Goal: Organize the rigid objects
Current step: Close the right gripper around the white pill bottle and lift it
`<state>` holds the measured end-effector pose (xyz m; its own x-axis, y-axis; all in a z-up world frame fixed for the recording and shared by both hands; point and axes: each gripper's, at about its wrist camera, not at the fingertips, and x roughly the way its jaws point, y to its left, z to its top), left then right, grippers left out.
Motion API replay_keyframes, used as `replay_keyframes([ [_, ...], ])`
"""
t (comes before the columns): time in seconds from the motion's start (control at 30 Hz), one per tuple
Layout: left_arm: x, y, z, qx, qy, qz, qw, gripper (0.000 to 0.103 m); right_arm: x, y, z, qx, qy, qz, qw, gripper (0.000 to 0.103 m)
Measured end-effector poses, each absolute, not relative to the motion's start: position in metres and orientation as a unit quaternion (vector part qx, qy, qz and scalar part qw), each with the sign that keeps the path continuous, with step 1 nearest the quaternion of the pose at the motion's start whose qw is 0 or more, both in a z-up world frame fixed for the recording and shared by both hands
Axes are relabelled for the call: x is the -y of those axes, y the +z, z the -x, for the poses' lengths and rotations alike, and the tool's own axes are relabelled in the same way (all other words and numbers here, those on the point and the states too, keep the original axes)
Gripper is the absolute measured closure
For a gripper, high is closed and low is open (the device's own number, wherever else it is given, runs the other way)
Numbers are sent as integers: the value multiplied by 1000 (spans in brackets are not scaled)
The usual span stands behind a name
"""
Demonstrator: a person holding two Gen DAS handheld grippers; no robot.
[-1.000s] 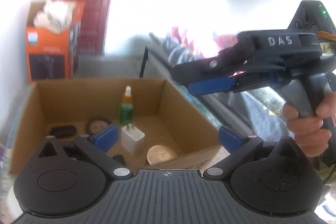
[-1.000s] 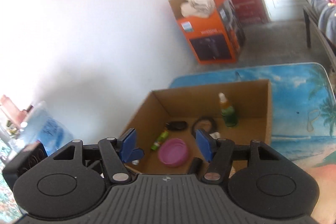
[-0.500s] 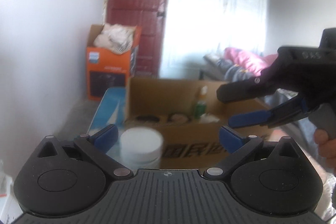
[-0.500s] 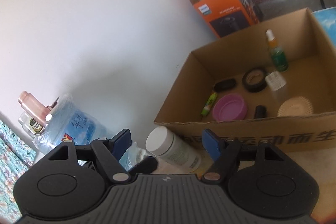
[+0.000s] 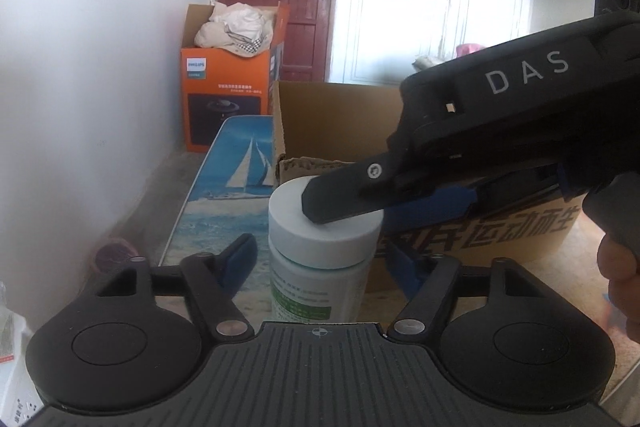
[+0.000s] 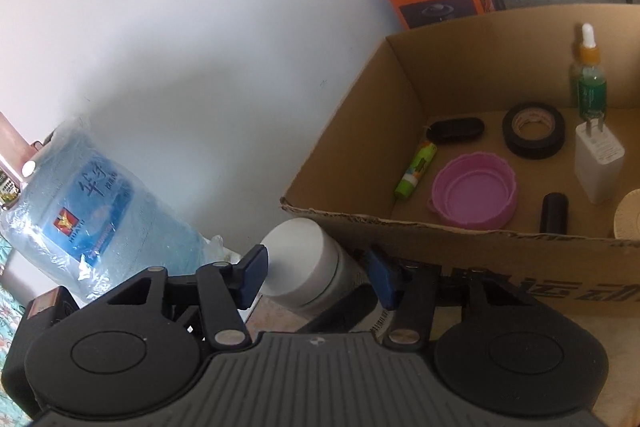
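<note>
A white-capped pill bottle with a green label stands upright on the table beside a cardboard box. My left gripper is open, its blue pads on either side of the bottle's body. My right gripper is open around the bottle's white cap; its black finger reaches over the cap in the left wrist view. The open box holds a green dropper bottle, black tape roll, pink lid, white charger and green glue stick.
An orange Philips box stuffed with cloth stands on the floor by a red door. A blue water jug lies against the white wall on the left. The table carries a sailboat print.
Both grippers have dropped from over the box to its outer near corner and closed in on the white-capped bottle, which now sits between both pairs of fingers.
</note>
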<state>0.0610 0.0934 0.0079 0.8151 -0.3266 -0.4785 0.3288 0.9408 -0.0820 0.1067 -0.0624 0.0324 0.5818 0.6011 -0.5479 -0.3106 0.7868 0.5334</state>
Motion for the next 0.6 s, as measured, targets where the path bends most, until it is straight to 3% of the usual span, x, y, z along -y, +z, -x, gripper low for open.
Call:
replay_keyframes([
  [0.1, -94, 4, -60, -253, -171, -1, 952, 48, 61, 32, -109, -373, 269, -202, 865, 50],
  [0.6, -97, 23, -29, -234, -156, -24, 959, 49, 57, 48, -86, -351, 304, -208, 861, 55],
])
